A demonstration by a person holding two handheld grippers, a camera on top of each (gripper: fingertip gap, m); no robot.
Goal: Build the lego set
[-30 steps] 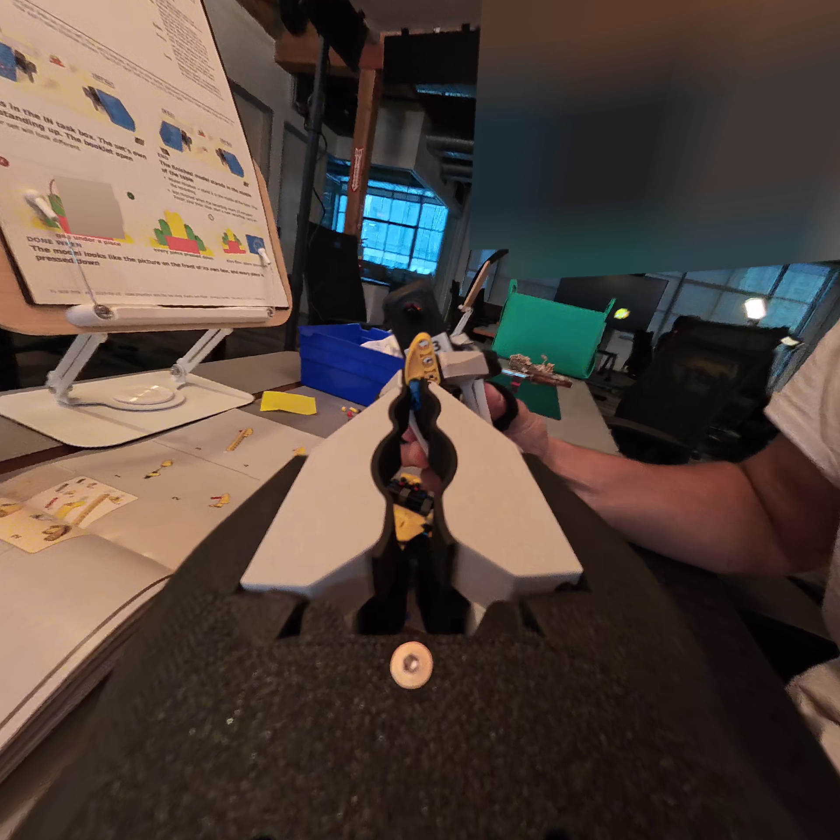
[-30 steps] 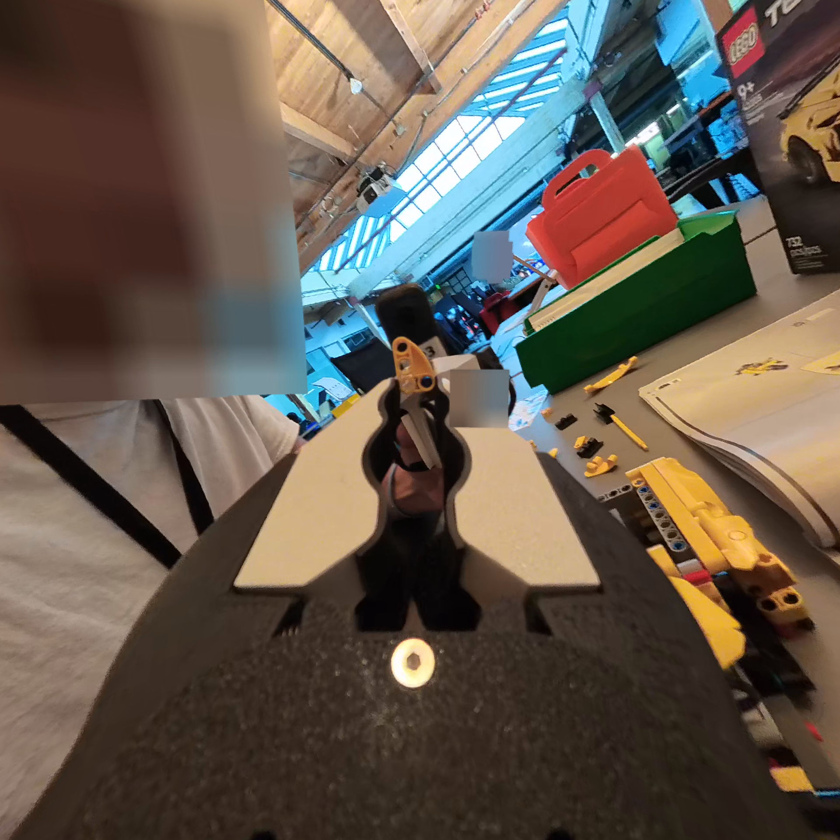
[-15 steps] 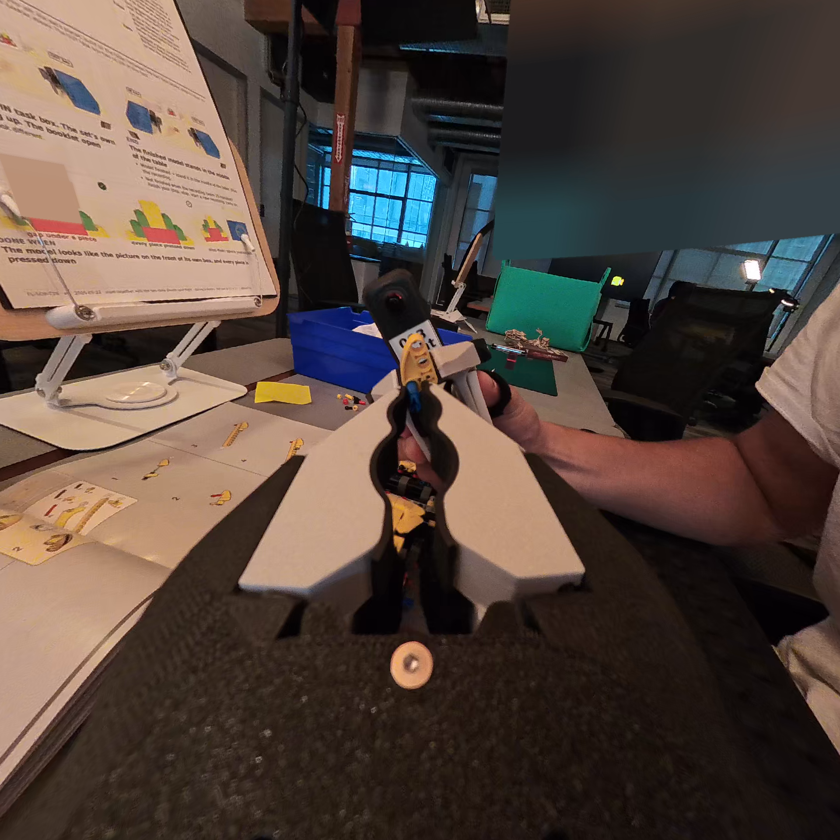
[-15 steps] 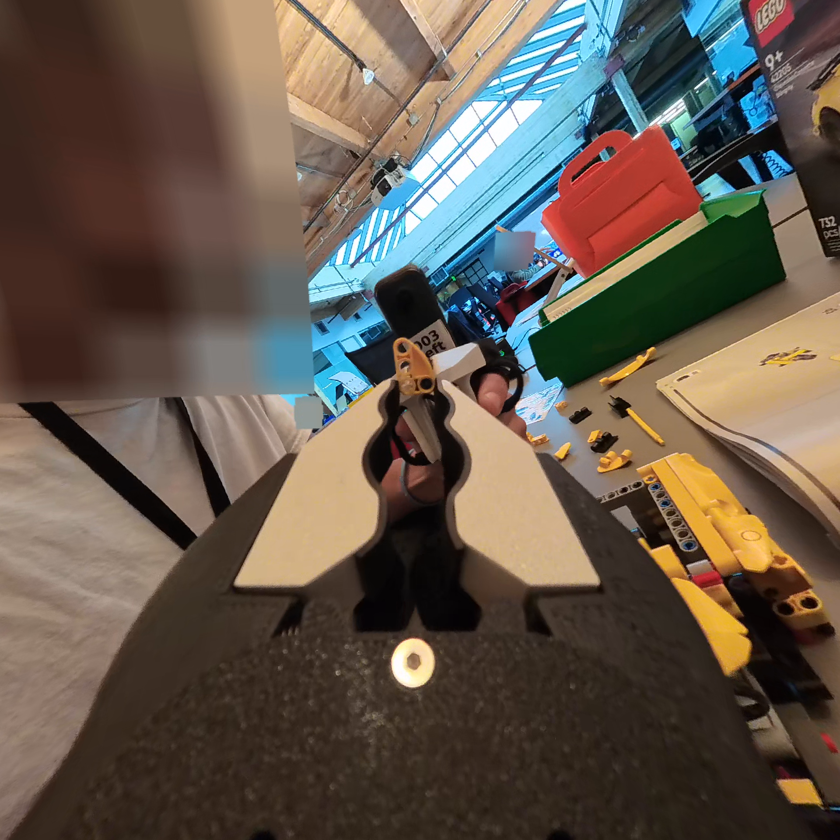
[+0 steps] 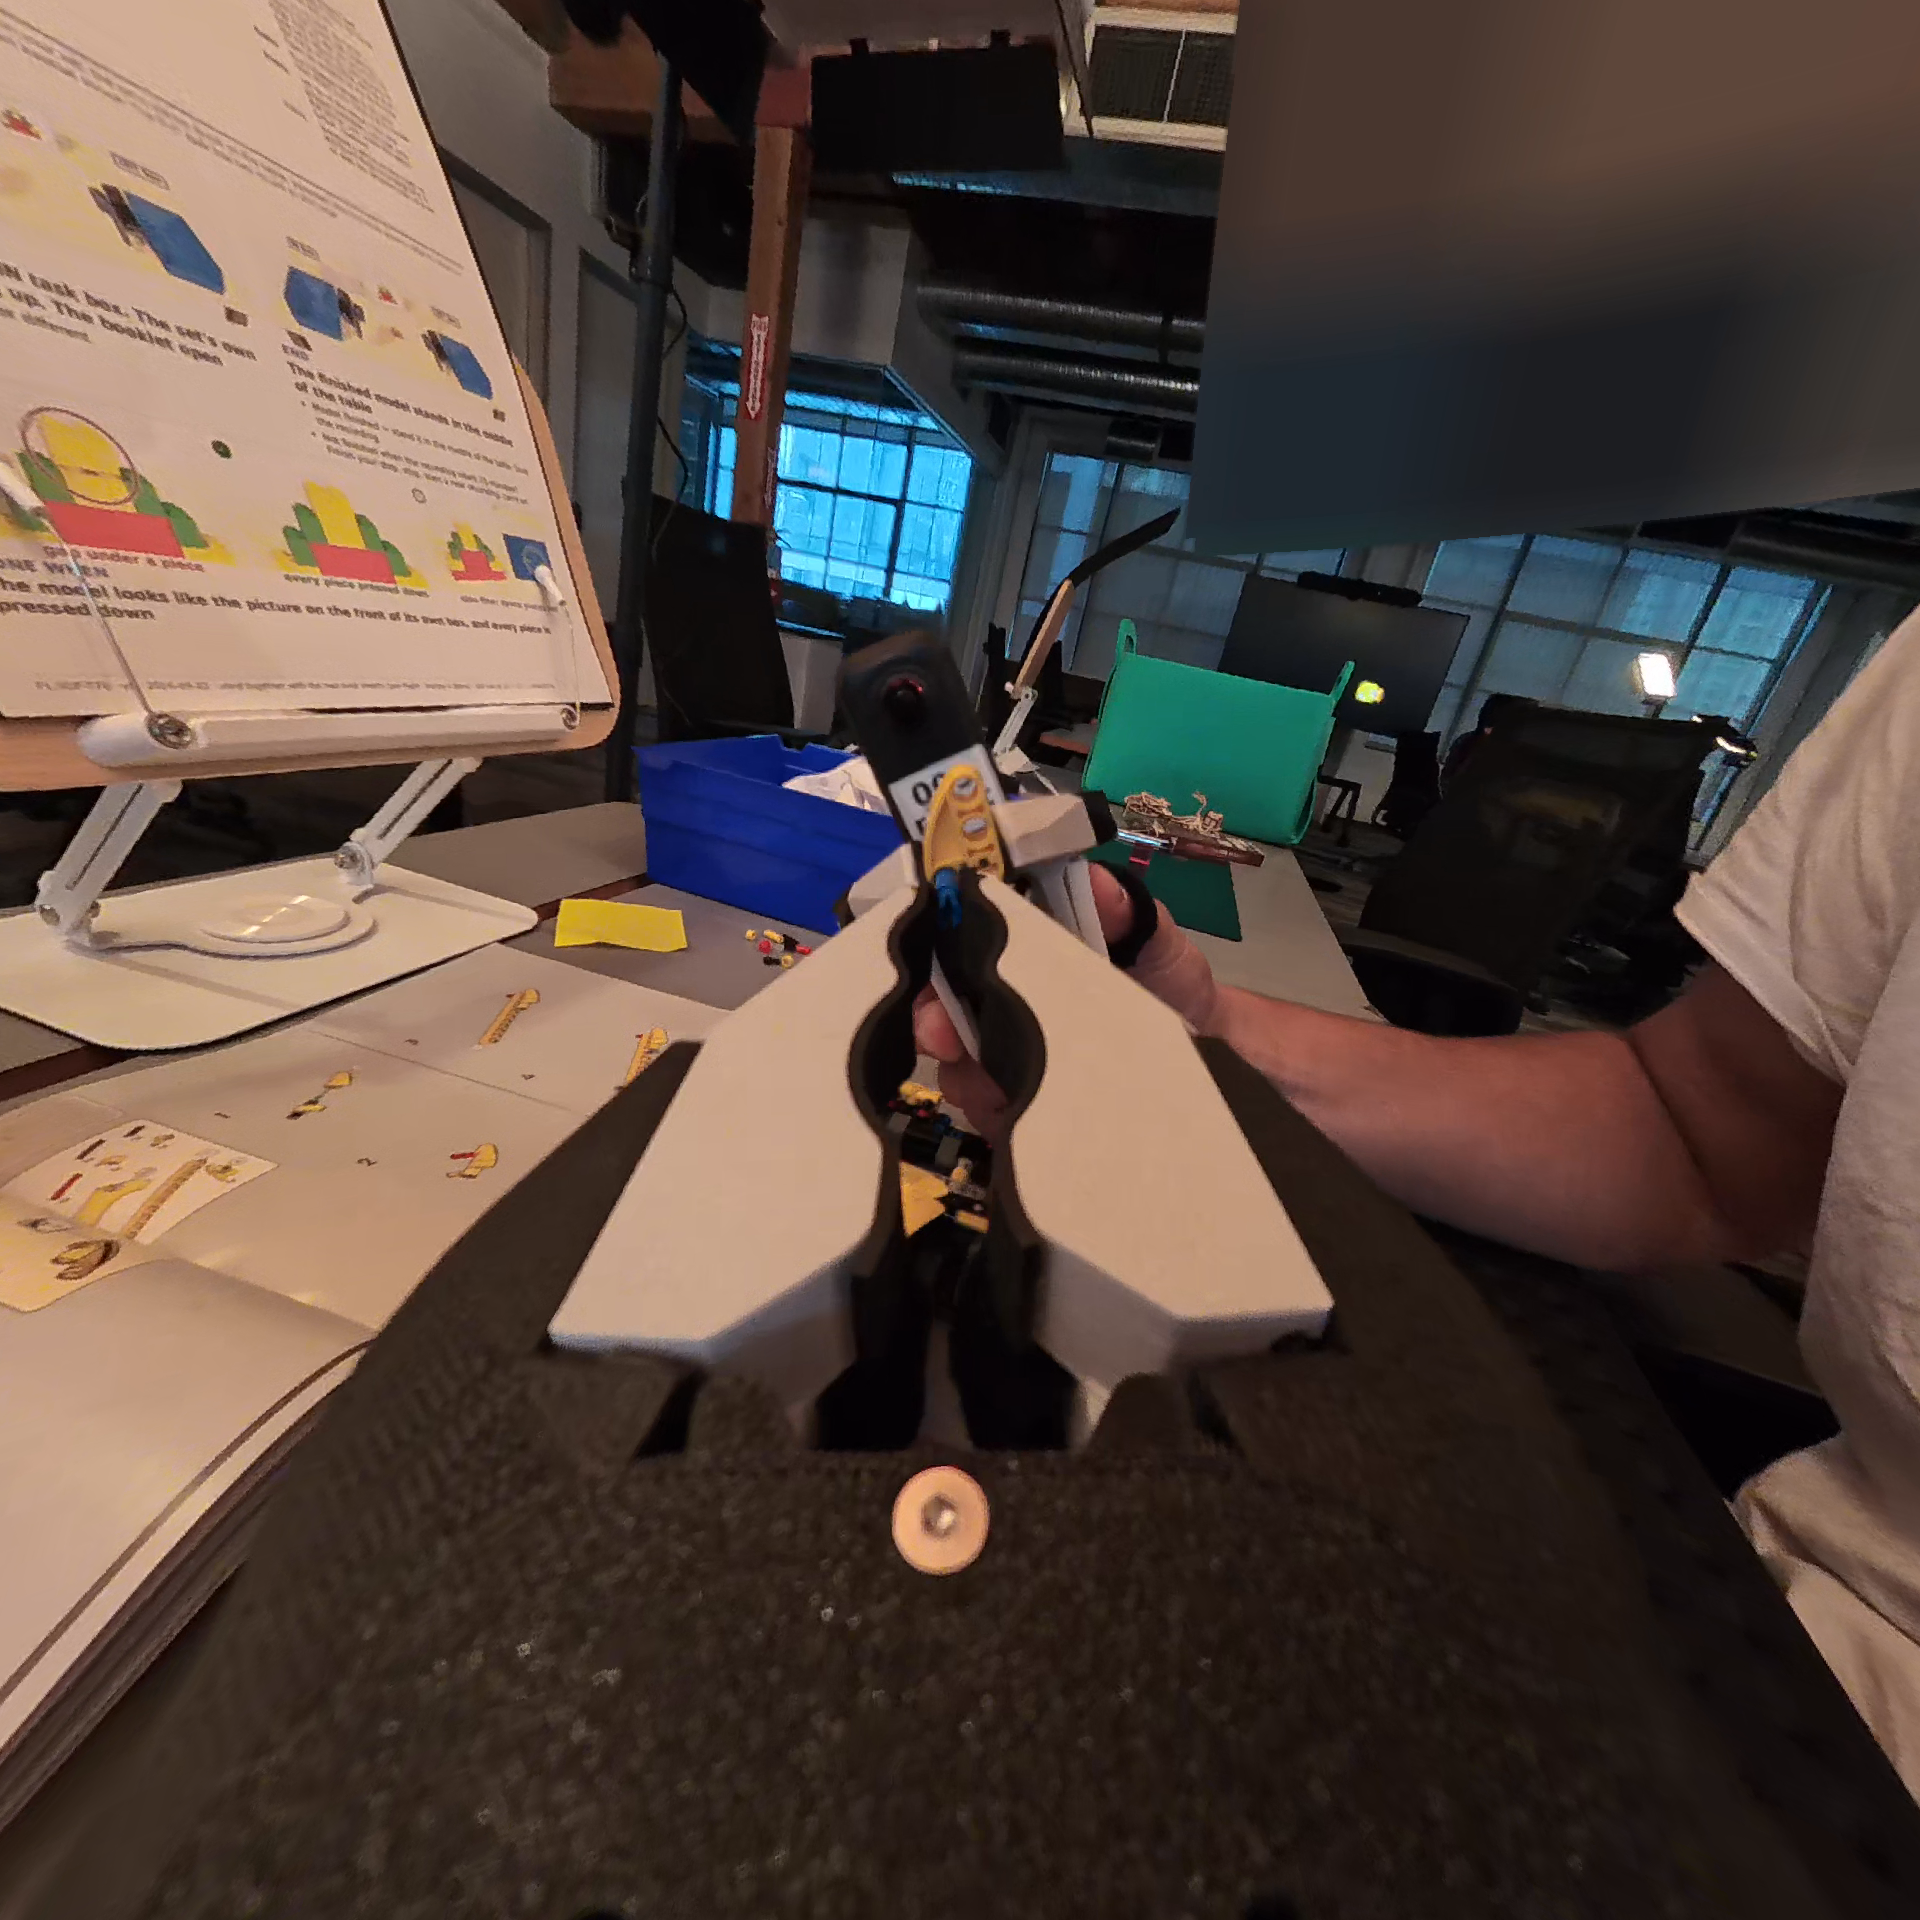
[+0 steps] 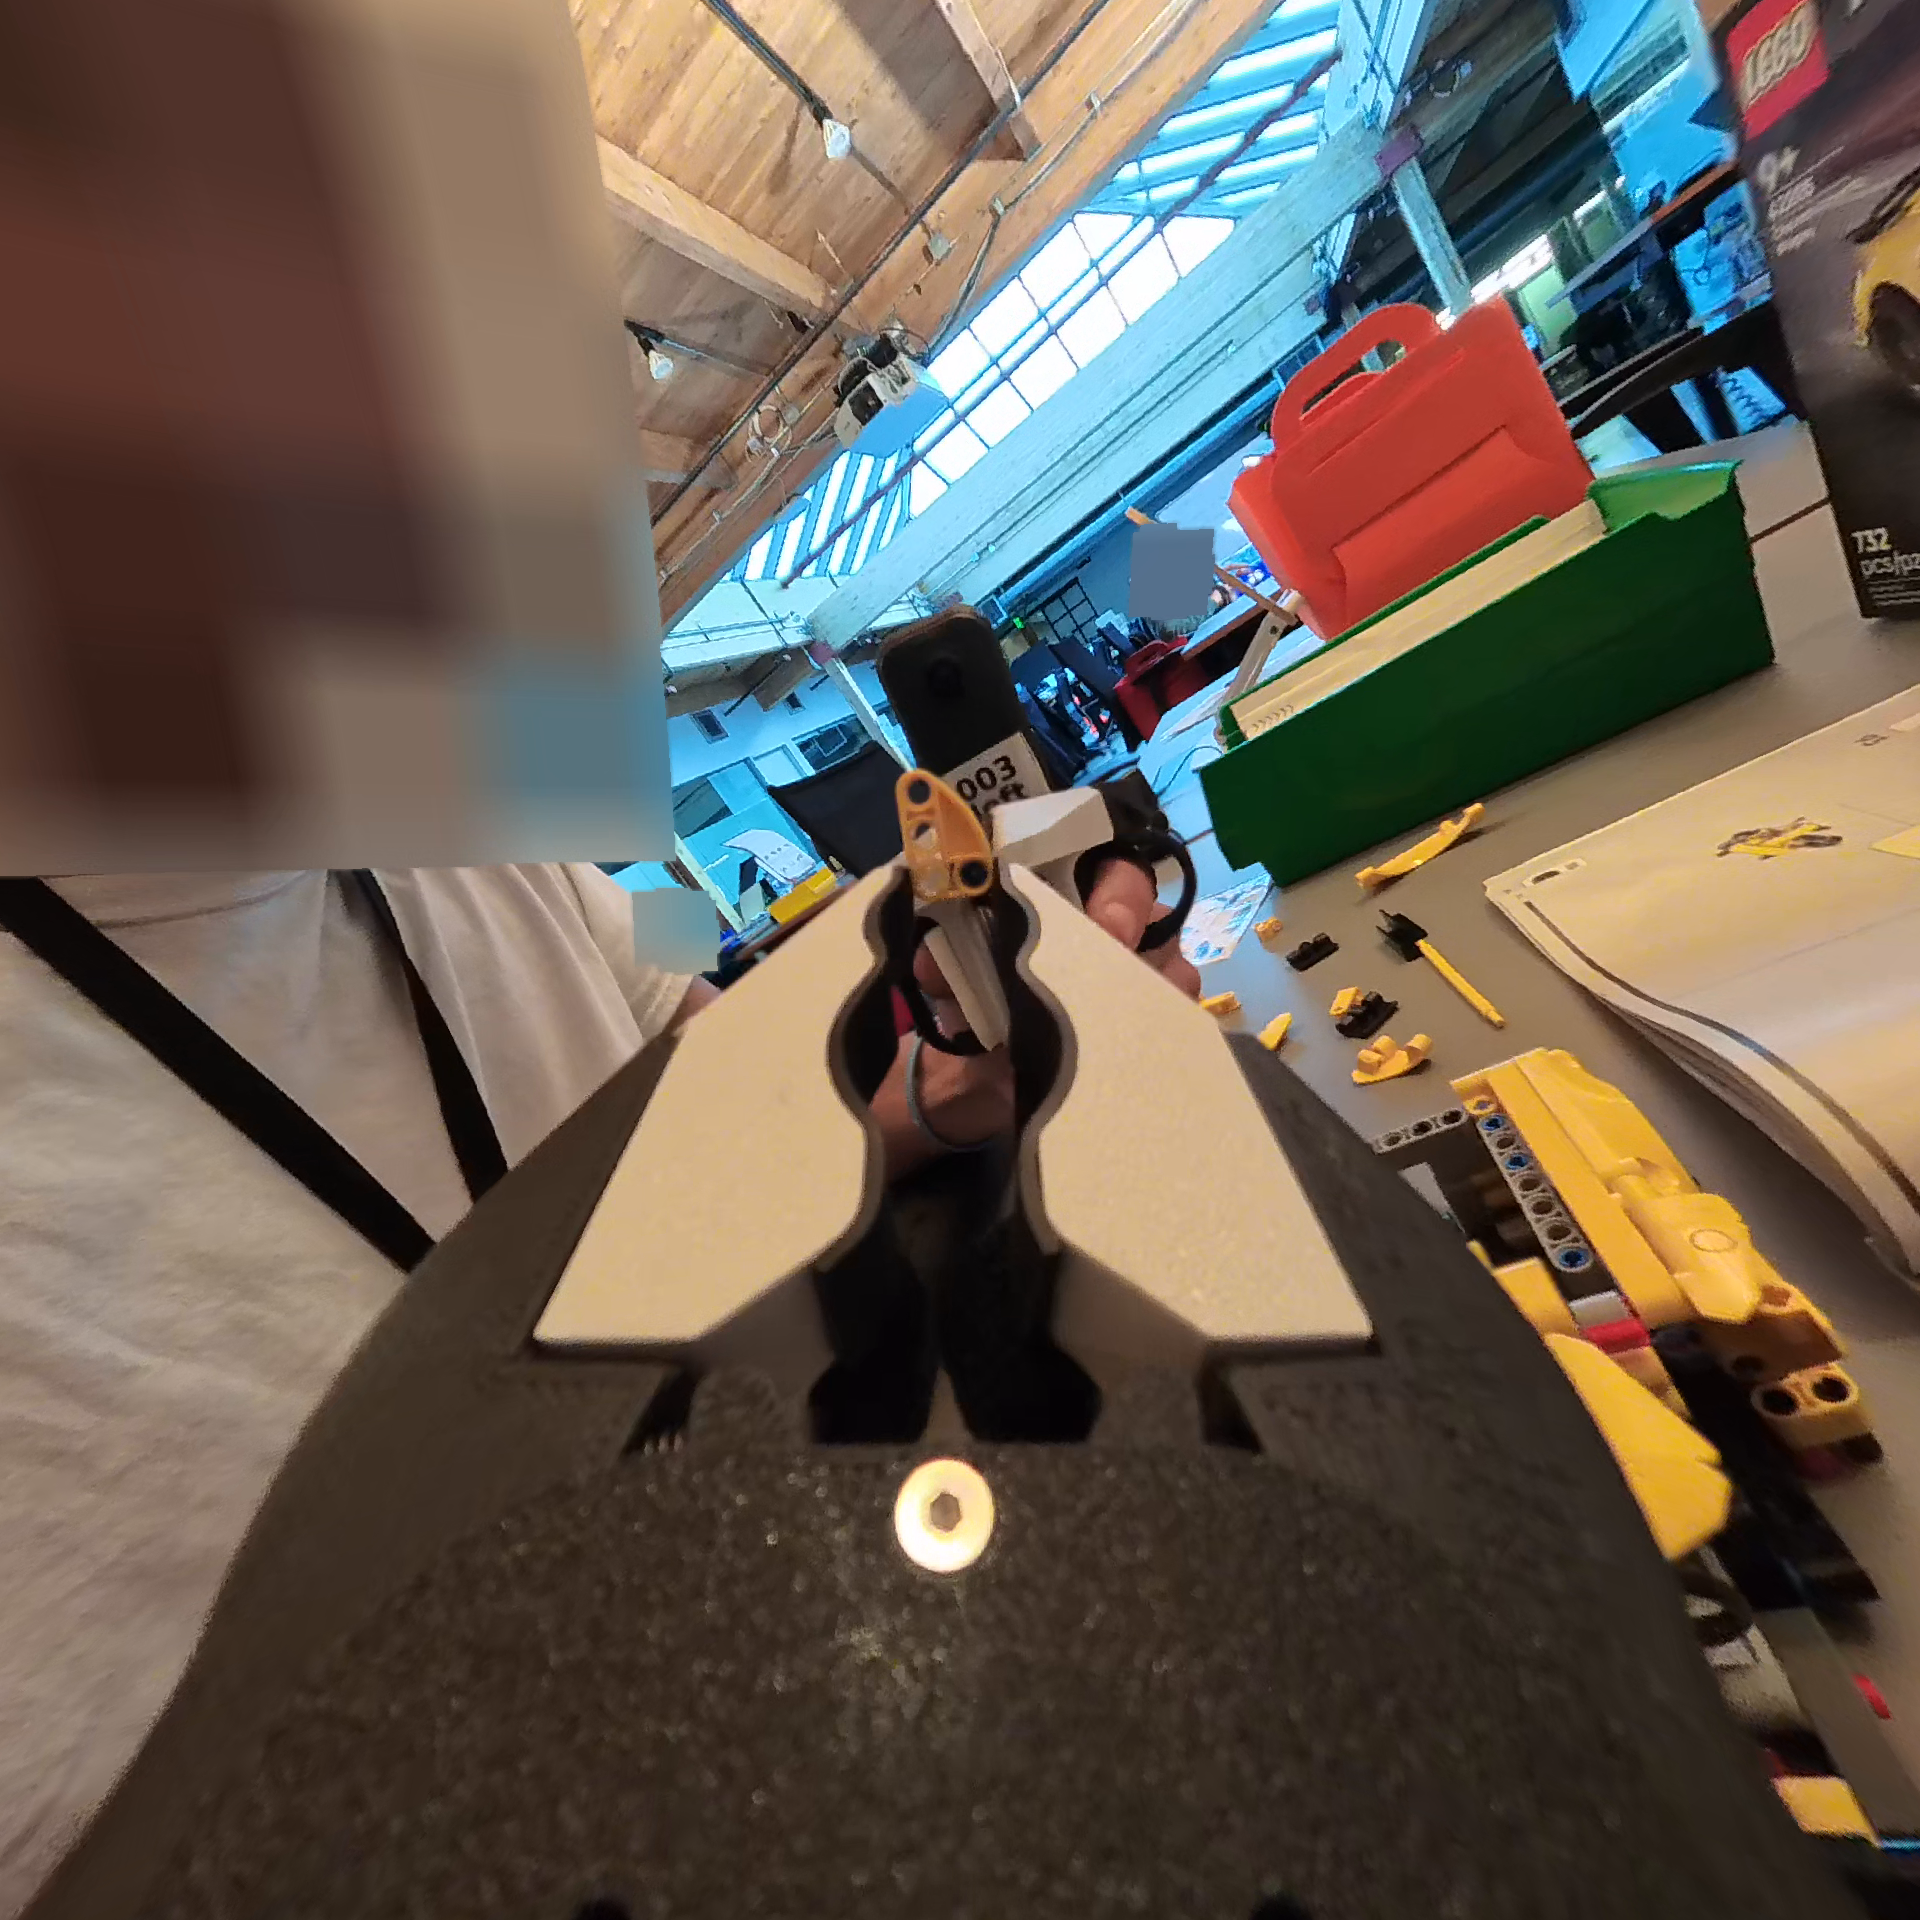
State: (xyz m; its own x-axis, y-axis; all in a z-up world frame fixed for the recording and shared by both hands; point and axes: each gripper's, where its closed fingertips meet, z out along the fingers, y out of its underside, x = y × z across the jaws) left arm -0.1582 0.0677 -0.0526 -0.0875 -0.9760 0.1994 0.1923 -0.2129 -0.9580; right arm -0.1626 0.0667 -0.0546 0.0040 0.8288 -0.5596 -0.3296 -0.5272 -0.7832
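My left gripper [image 5: 948,891] and right gripper [image 6: 951,883] meet tip to tip in the air above the table, each showing in the other's view. The left is shut on a blue pin [image 5: 945,889] that sits in a small yellow beam piece [image 5: 961,831]. The right is shut on the lower end of that yellow piece [image 6: 940,836]. The partly built yellow car model [image 6: 1621,1247] lies on the table to the right of my right gripper. A bit of it shows through my left fingers' gap [image 5: 935,1153].
An open instruction booklet [image 5: 260,1195] lies on the left and shows in the right wrist view [image 6: 1766,935]. Loose yellow and black parts [image 6: 1382,1060] are scattered on the table. A green bin [image 6: 1507,707], set box [image 6: 1849,312], blue bin [image 5: 748,831] and page stand [image 5: 260,416] stand behind. My left and right fingertips are right by each other.
Both grippers stay shut and tip to tip on the yellow piece. The pair has drifted and tilted slightly, so the background has shifted in both views.
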